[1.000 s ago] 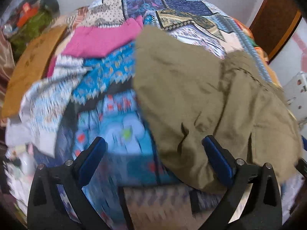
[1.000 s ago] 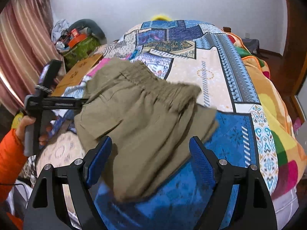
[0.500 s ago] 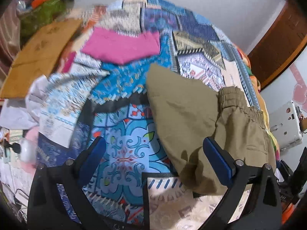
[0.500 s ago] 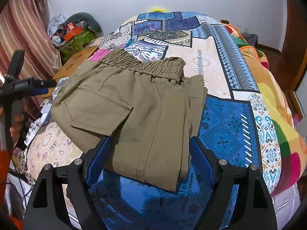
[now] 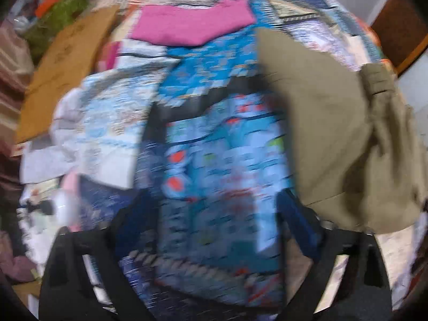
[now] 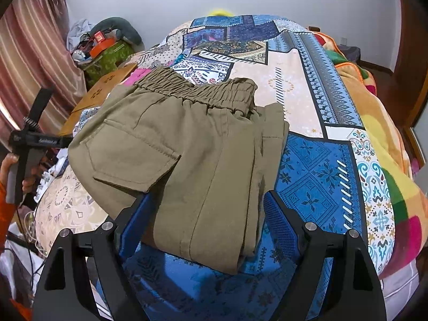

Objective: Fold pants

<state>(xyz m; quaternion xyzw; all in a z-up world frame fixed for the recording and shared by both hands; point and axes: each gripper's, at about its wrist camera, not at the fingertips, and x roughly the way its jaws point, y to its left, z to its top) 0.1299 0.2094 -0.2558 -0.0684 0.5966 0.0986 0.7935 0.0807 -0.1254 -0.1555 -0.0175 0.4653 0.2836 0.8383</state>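
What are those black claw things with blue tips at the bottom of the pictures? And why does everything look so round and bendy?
Those claws are grippers, tools like big tongs. A person holds one in each hand, and each has a small camera looking along its two fingers. The lens sees very wide, so the room bulges like a ball.

One picture comes from the left gripper. It is blurry, its jaws are closing, and only bedspread shows between them. The other comes from the right gripper, whose open jaws hover by the pants without squeezing them.

The olive pants lie folded on a patchwork bedspread. Something pink lies farther back. At the left edge of the right gripper's view you can spot the hand holding the other gripper.
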